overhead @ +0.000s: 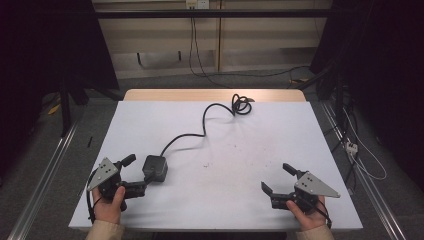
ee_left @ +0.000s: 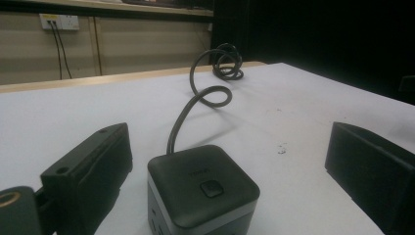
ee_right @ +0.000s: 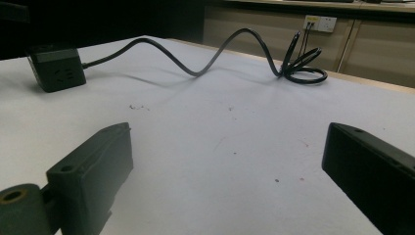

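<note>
At the near left corner of the white surface, the left claw lies low, jaws spread, the black cube adapter between them, unpinched. At the near right, the right claw rests level, spread, gripping nothing.

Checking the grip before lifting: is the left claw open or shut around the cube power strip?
Open. The left claw straddles the cube power strip, with gaps showing between it and both jaws.
</note>
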{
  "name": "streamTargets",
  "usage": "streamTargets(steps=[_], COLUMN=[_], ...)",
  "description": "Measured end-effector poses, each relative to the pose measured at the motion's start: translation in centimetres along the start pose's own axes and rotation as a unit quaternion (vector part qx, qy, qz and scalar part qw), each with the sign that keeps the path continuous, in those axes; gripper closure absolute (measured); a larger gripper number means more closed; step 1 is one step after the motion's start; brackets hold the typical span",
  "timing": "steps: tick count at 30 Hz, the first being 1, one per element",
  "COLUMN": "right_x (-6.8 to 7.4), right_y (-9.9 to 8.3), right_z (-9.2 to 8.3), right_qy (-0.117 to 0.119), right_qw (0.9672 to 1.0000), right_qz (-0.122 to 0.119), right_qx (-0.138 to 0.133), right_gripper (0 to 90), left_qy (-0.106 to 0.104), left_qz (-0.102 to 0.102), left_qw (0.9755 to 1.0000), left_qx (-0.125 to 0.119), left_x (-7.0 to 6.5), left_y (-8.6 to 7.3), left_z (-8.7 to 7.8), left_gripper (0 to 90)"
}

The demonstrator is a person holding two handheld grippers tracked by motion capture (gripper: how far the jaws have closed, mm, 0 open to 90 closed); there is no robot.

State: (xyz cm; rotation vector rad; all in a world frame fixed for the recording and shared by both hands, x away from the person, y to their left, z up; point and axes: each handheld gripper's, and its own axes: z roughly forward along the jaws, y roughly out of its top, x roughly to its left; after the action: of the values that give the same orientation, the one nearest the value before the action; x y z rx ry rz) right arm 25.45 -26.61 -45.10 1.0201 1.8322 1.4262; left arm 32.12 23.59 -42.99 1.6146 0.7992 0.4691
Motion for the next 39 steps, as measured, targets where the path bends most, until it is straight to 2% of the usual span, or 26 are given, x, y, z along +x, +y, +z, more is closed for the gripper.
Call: streamTargets(steps=[13,17,29,35,39], right_x=[-0.2,-0.2,-0.2,-0.2,-0.2], right_y=[0.0,0.0,0.1,0.1,0.1], right_z=[-0.1,-0.1,-0.1,-0.1,-0.1], right_qy=[-0.002,-0.002,-0.004,-0.004,-0.004], right_qw=[0.9999,0.9999,0.9999,0.9999,0.9999], right_qz=[0.008,0.007,0.007,0.007,0.006], right_qx=[-0.009,-0.009,-0.011,-0.011,-0.011], right_gripper=[4.4,4.5,4.7,4.7,4.9], left_qy=[-0.007,-0.006,-0.011,-0.012,-0.011], left_qz=[0.009,0.005,0.0,-0.008,-0.006], left_qw=[0.9999,0.9999,0.9998,0.9996,0.9995], left_qx=[0.008,0.01,0.019,0.025,0.029], left_x=[0.0,0.1,0.5,0.9,1.0], left_y=[0.3,0.6,1.4,1.6,1.6], left_z=[0.3,0.4,0.3,0.4,0.4], left_gripper=[3.8,4.4,34.7,45.2,50.9])
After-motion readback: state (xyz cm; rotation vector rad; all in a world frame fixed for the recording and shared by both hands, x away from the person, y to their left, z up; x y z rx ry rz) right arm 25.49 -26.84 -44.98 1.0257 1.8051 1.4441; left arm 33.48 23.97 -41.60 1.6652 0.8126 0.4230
